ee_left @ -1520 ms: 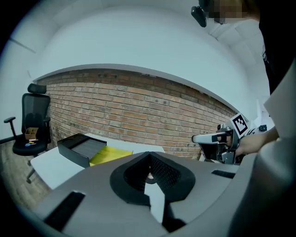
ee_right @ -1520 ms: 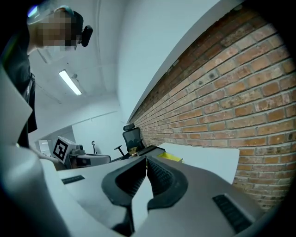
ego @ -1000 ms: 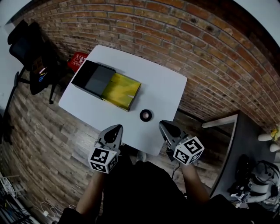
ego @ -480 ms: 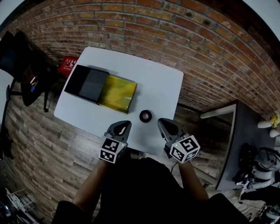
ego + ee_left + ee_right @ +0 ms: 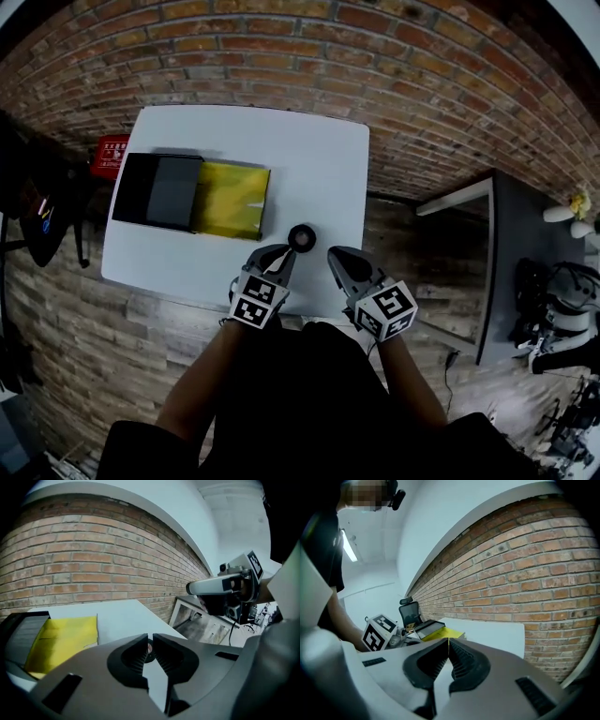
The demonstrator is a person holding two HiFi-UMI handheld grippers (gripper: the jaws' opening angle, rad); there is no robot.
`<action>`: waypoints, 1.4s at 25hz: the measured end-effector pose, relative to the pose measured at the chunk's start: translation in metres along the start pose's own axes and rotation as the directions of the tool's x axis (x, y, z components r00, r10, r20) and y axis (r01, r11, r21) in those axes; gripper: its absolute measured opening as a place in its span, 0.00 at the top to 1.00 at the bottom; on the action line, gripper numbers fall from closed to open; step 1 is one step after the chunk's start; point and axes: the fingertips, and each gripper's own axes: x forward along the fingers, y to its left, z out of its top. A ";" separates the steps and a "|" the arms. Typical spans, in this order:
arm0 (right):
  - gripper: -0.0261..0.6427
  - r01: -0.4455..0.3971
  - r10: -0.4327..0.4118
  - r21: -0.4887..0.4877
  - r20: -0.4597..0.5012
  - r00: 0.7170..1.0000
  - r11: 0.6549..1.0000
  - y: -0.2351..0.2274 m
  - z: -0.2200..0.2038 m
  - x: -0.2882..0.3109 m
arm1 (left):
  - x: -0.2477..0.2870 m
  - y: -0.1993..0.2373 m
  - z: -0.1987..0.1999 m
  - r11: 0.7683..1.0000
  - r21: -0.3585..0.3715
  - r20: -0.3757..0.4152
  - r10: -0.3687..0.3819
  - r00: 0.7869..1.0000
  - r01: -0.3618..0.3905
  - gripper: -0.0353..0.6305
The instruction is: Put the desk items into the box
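Note:
A small black tape roll (image 5: pixel 302 237) lies near the front edge of the white table (image 5: pixel 309 159). My left gripper (image 5: pixel 281 258) hovers just in front of it and to its left. Its jaws are opening: there is only a thin slit between the tips, with nothing in it. In the left gripper view the roll (image 5: pixel 149 645) peeks through that slit (image 5: pixel 150 637). My right gripper (image 5: pixel 336 258) is shut and empty, to the roll's right at the table edge. The black box (image 5: pixel 157 190) sits at the table's left, with a yellow envelope (image 5: pixel 231 200) lying against its right side.
A red item (image 5: pixel 110 156) sits on the floor off the table's left end, near a black office chair (image 5: pixel 37 206). A dark grey desk (image 5: pixel 525 244) stands to the right. A brick wall runs behind the table.
The view has swung so the table now lies square. Both grippers have moved forward to the table's front edge, the left one closing in on the tape roll.

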 end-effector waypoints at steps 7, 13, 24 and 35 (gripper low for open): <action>0.93 0.066 -0.065 0.027 -0.040 0.997 0.997 -0.006 -0.019 -0.002 | 0.031 0.000 -0.020 0.998 0.032 -0.080 -0.045 0.996 0.047 0.81; 0.93 0.084 -0.081 0.049 -0.049 0.996 0.995 -0.006 -0.027 -0.005 | 0.051 0.003 -0.027 0.999 0.023 -0.108 -0.032 0.994 0.035 0.67; 0.93 0.123 -0.118 0.085 -0.070 0.991 0.989 -0.021 -0.044 -0.010 | 0.083 0.005 -0.045 0.999 0.040 -0.183 -0.007 0.983 0.014 0.42; 0.93 0.154 -0.145 0.099 -0.092 0.985 0.983 -0.032 -0.054 -0.026 | 0.107 0.009 -0.062 0.998 0.064 -0.258 0.034 0.965 -0.018 0.38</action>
